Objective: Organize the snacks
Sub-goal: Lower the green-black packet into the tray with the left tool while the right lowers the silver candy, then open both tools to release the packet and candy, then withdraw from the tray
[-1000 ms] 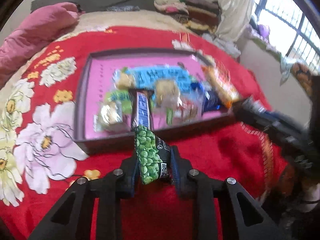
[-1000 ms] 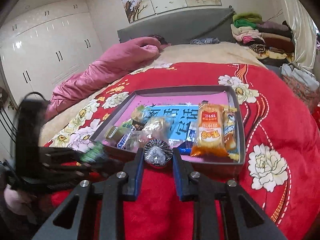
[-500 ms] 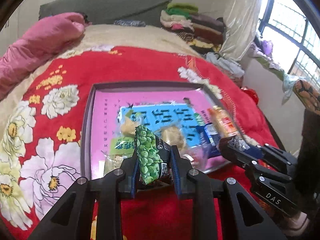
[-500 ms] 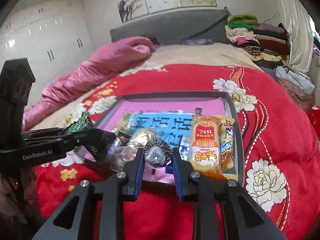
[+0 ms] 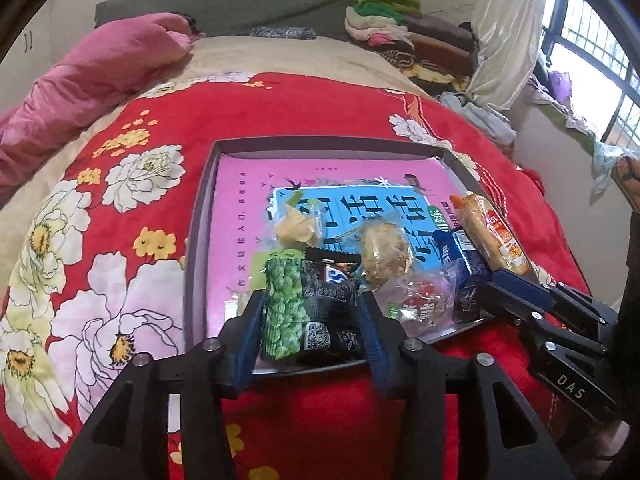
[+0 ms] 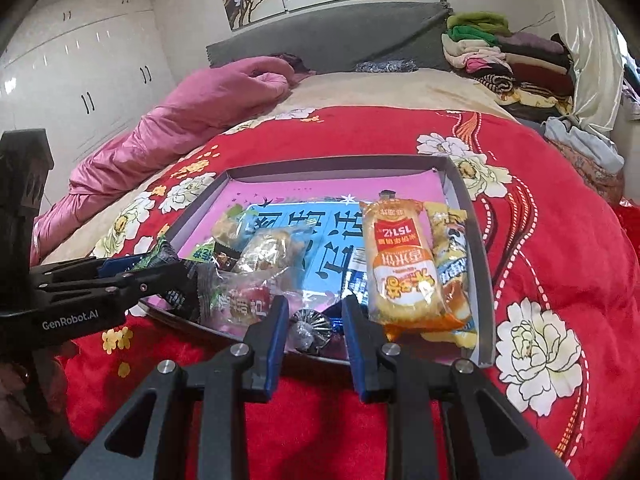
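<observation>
Nearest you, your left gripper (image 5: 312, 320) is opening, its jaws parting around the green pea packet (image 5: 308, 308), which sits between them over the near edge of the tray (image 5: 200, 240). Whether the pads still touch it cannot be confirmed.

Your right gripper (image 6: 314, 326) is nearly closed, pinching a small foil-wrapped candy (image 6: 312, 326) just above the tray's near rim.

Handling, as a judgement: both items are light, soft and crinkly, with slick film (the packet likely slides if pinched at its middle). Take the packet at its crimped end seam.

Further in, the tray holds a pink-and-blue printed sheet (image 5: 248, 200), clear-wrapped pastries (image 5: 386, 256), a red-labelled clear bag (image 5: 420, 308), a blue wrapper (image 5: 460, 252) and an orange rice-cracker pack (image 6: 404, 268) along the right wall.
</observation>
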Demonstrator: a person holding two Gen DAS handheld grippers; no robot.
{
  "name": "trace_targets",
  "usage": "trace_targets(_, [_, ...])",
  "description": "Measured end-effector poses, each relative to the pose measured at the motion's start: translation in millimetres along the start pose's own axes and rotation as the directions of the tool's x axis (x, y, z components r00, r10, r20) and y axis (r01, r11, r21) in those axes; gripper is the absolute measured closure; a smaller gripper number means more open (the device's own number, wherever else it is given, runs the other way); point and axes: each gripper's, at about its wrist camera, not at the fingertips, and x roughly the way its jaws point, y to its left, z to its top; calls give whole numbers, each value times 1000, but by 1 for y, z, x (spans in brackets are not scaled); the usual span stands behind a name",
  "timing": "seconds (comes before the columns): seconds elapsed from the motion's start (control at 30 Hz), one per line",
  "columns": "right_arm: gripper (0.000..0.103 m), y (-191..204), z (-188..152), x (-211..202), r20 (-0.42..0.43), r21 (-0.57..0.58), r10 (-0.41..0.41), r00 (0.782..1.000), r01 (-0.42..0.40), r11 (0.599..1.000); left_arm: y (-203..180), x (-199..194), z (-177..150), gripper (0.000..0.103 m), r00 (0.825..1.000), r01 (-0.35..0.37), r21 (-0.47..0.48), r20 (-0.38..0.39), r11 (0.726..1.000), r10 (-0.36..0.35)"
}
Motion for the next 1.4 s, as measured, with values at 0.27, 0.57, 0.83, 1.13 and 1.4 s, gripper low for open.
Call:
trace_targets(0.27, [64, -2, -1, -24, 49, 17, 8, 999, -8, 1000, 4, -15, 2, 34, 999, -43, 1, 33, 999, 43])
trace_targets(0.57, [50, -5, -3, -46, 74, 56, -25, 997, 21, 998, -1, -48, 1, 26, 995, -71, -19, 73, 997, 72])
trace_targets(0.83, [29, 2, -11, -61, 70, 65, -87, 994, 83, 994, -12, -66, -14, 24, 994, -96, -26, 41, 995, 97])
trace_targets(1.13, [21, 10, -32, -69, -2, 77, -134, 991, 134, 988, -25, -74, -42, 24, 995, -99, -15, 2, 995, 99])
trace_targets(1.4, [19, 11, -46, -82, -25, 104, -143, 989, 145, 984, -30, -80, -53, 24, 995, -98, -5, -19, 995, 98])
